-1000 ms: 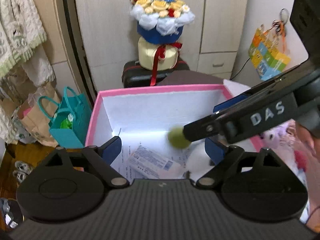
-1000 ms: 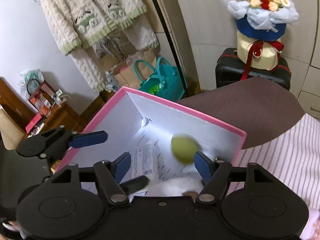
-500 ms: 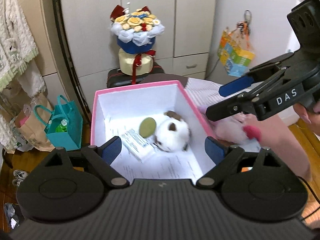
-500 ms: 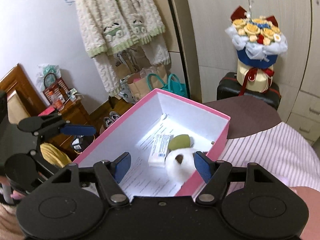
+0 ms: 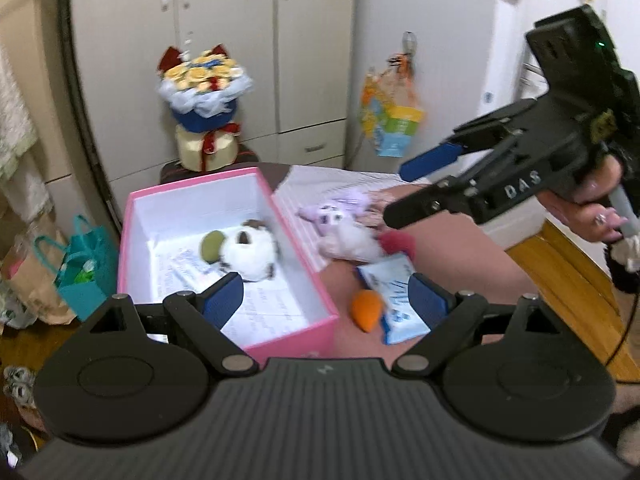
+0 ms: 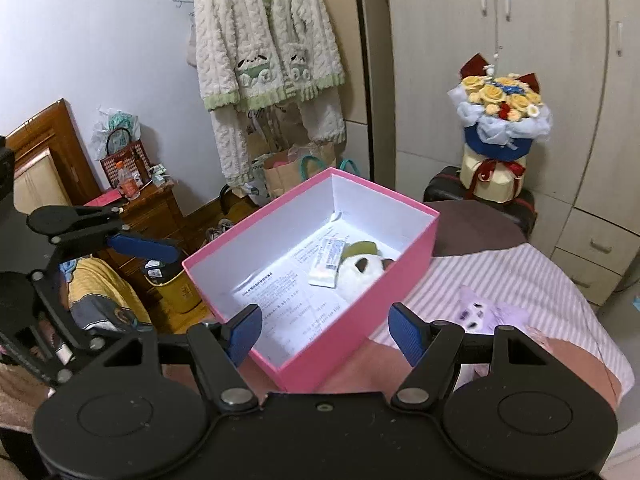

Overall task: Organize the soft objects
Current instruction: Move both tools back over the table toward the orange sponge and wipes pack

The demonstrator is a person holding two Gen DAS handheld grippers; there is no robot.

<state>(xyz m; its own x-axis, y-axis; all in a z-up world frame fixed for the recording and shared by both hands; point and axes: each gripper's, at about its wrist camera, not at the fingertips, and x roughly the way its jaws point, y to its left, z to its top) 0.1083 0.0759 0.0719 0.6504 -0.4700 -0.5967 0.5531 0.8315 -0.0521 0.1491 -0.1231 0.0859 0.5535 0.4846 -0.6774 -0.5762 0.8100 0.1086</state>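
Note:
A pink box (image 5: 280,216) (image 6: 412,264) with a white inside stands on the bed. In it lie a white and brown plush (image 5: 248,252) (image 6: 360,276), a green soft ball (image 5: 212,244) (image 6: 360,249) and a small packet (image 6: 327,257). A purple plush (image 5: 340,216) (image 6: 480,312), an orange soft toy (image 5: 366,311) and a blue-white tissue pack (image 5: 394,296) lie on the bed right of the box. My left gripper (image 5: 326,298) is open and empty above the box's near right corner. My right gripper (image 6: 326,334) is open and empty over the box's near edge; it also shows in the left wrist view (image 5: 416,184).
A flower bouquet (image 5: 204,104) (image 6: 500,128) stands on a dark suitcase (image 6: 444,188) beyond the box, before cupboard doors. Teal and paper bags (image 5: 80,268) stand on the floor left of the box. A knitted cardigan (image 6: 268,40) hangs on the wall. A wooden nightstand (image 6: 152,208) stands at left.
Both grippers have pulled back and up from the box. The white plush and green ball now lie loose in the box, and the right gripper has swung off to the right.

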